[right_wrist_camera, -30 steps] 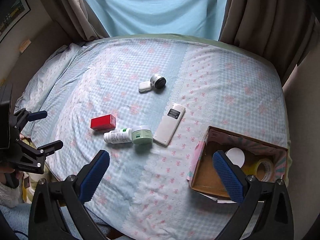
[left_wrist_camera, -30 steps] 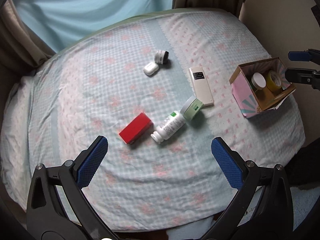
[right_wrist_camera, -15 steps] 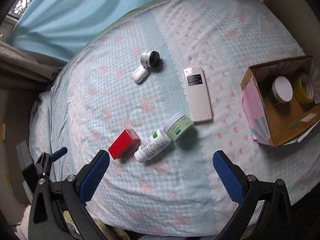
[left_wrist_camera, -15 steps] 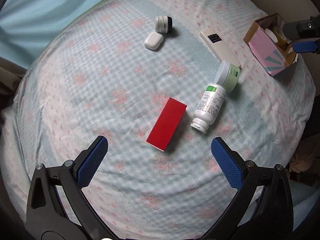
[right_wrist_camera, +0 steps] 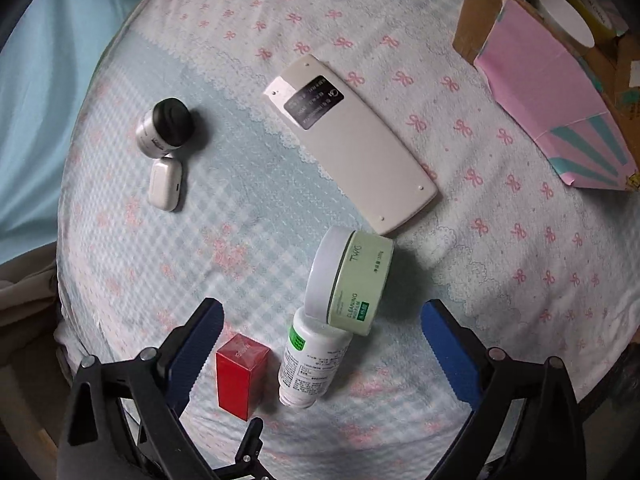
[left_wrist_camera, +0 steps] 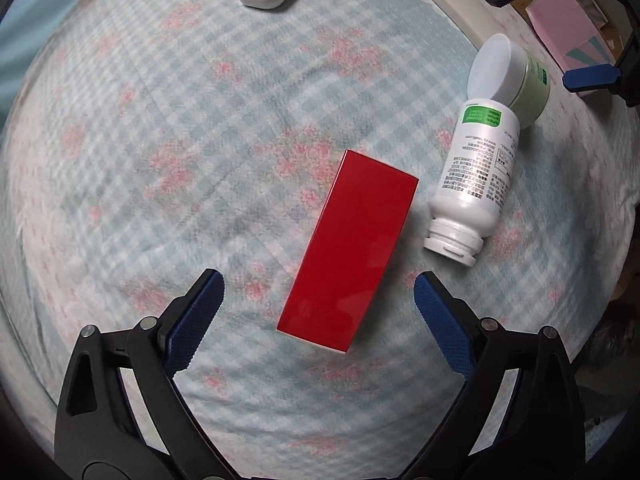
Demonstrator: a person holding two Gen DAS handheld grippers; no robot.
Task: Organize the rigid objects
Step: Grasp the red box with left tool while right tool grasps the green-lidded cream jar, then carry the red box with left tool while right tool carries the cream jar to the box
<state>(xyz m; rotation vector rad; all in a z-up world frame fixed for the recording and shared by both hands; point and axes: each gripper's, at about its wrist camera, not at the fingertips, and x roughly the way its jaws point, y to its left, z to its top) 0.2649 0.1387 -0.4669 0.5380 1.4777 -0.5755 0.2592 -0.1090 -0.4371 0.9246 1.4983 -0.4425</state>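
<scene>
My left claw point(left_wrist_camera: 318, 300) hangs over the bed point(left_wrist_camera: 168, 128), pointing straight down, and the red box point(left_wrist_camera: 352, 248) lies flat right under it. The box's near end sits between my two blue pads, neither pad touching it. Its jaws have just been closing a little, but they stand spread wide and hold nothing. The box's long axis runs away from me and leans a bit to the right, so it is not square to the pads; I judge a small roll of the wrist would let them meet its long sides. There is open bedding on the box's left, while on its right the white bottle point(left_wrist_camera: 476, 176) lies just beside it, cap end toward me (tight room for the right pad).

My right claw point(right_wrist_camera: 320, 334) is also spread and empty, its jaws having just been closing slightly too. The green jar point(right_wrist_camera: 354, 280) lies on its side ahead of it, resting against the bottle's far end, with the remote point(right_wrist_camera: 352, 148) beyond. The cardboard box point(right_wrist_camera: 560, 92) sits well off to the upper right, nearer my right hand, with clear bed between. My left claw is plainly the nearer one to the red box.
</scene>
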